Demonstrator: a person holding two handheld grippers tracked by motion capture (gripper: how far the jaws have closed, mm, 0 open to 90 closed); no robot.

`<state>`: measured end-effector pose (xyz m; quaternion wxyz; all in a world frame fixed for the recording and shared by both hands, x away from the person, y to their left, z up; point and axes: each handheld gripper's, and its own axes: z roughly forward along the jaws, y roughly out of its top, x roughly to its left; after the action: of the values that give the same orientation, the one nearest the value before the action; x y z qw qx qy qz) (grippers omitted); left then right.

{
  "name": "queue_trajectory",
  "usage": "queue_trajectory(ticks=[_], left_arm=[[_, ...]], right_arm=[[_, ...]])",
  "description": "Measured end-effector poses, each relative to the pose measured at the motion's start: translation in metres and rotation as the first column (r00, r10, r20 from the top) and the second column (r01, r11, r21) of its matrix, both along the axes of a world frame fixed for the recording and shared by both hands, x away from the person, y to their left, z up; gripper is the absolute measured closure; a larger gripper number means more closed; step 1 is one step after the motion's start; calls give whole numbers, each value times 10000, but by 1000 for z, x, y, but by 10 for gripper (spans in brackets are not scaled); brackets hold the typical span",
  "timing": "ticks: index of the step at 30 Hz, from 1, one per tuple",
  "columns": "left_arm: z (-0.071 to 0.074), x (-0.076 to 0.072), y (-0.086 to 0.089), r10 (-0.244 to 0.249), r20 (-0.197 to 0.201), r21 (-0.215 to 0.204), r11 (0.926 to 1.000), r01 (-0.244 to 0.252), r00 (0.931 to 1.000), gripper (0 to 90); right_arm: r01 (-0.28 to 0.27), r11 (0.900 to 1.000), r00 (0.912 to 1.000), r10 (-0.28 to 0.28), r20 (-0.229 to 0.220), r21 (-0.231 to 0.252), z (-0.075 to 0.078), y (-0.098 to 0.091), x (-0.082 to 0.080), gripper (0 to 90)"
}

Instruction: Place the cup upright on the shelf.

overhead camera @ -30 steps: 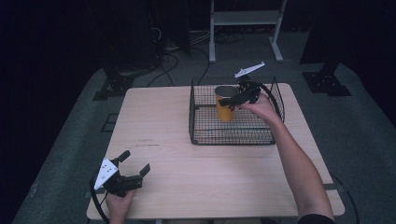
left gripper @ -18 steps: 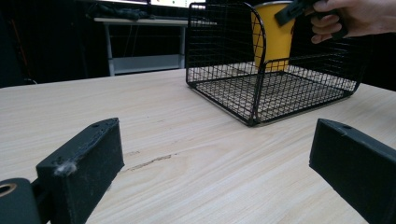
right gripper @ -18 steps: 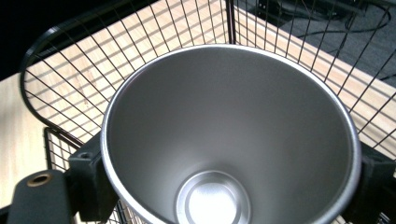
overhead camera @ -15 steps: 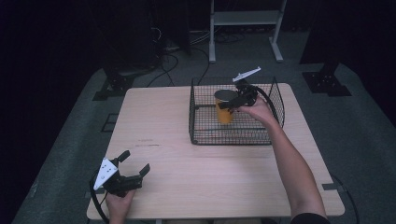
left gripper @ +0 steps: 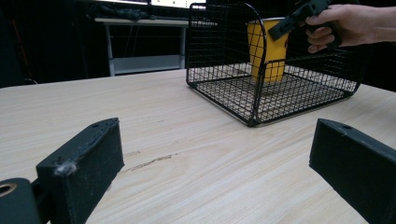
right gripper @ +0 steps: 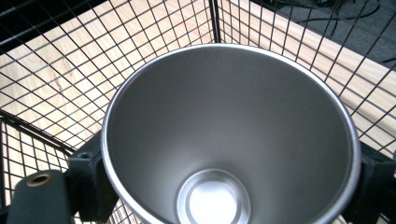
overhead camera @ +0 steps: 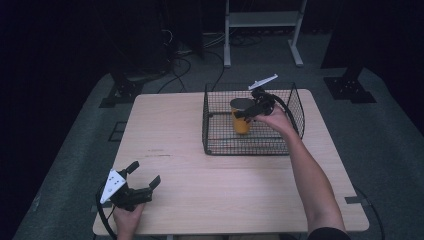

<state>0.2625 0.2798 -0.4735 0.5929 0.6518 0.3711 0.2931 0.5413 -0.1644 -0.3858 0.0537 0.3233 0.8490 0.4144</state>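
Observation:
A yellow cup [overhead camera: 241, 123] with a steel inside [right gripper: 229, 140] stands upright in a black wire basket [overhead camera: 250, 148] at the back right of the table. My right gripper [overhead camera: 241, 111] reaches in from the right, one jaw on each side of the cup just below its rim, shut on it. The left gripper view shows the cup [left gripper: 268, 51] behind the basket wall [left gripper: 224, 46], with the right gripper [left gripper: 285, 25] on its upper part. My left gripper [overhead camera: 145, 174] sits low over the table's front left corner, open and with nothing between its jaws [left gripper: 219, 158].
The wooden table [overhead camera: 175, 130] spreads bare between the basket and the left gripper. Behind the table, on the dark floor, are a white metal stand [overhead camera: 260, 20], cables and black stand feet [overhead camera: 350, 87].
The cup has come down a little inside the basket with my right gripper on it. The left gripper has not moved.

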Motion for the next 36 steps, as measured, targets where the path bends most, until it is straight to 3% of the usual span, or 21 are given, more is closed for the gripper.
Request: queue_trajectory(ticks=[8,12,15,36], left_arm=[[0,0,0,-4,5,-10,10000,4,10000,22],[0,0,0,-8,5,-4,10000,8,10000,22],[0,0,0,-10,9,1,10000,10,10000,22],[0,0,-1,-11,6,110,9999,11,10000,22]], right_arm=[[19,9996,9999,-15,147,-290,-6,4,1,121],[-49,9994,10000,49,12,-344,-9,5,2,120],[-57,9979,10000,59,28,-647,-13,6,2,115],[-84,9971,9986,122,506,-756,-13,3,-8,90]])
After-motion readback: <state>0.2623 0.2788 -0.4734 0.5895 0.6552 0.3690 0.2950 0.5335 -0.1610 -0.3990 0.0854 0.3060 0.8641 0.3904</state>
